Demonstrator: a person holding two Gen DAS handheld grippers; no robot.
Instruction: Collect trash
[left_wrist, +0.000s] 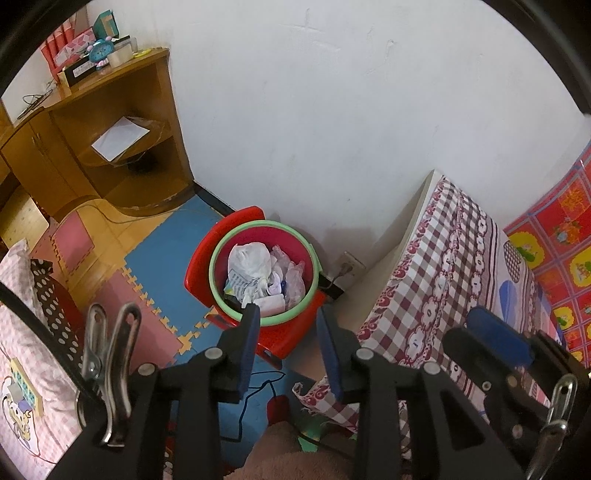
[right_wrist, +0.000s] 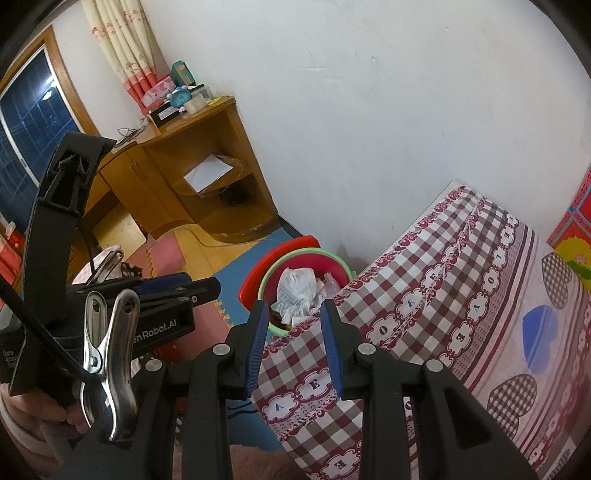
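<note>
Judging by its crumpled look, the white trash bag (left_wrist: 248, 258) in the red bin (left_wrist: 309, 258) is light and soft, so pinch its gathered top with your left claw (left_wrist: 286, 347), which, like the right claw (right_wrist: 295, 347), stands partly open and empty.

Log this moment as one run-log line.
task: collect trash | left gripper: open, empty, above trash bin | right gripper: open, empty, over bed | bin: holds bags, paper

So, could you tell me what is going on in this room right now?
A person is collecting trash with a handheld gripper in each hand. The left gripper and the right gripper both stand open and empty, aimed down toward a red bin with a green rim, which sits on a red stool beside the bed. The bin already holds plastic bags and paper scraps. Nothing is gripped at this moment.
</note>
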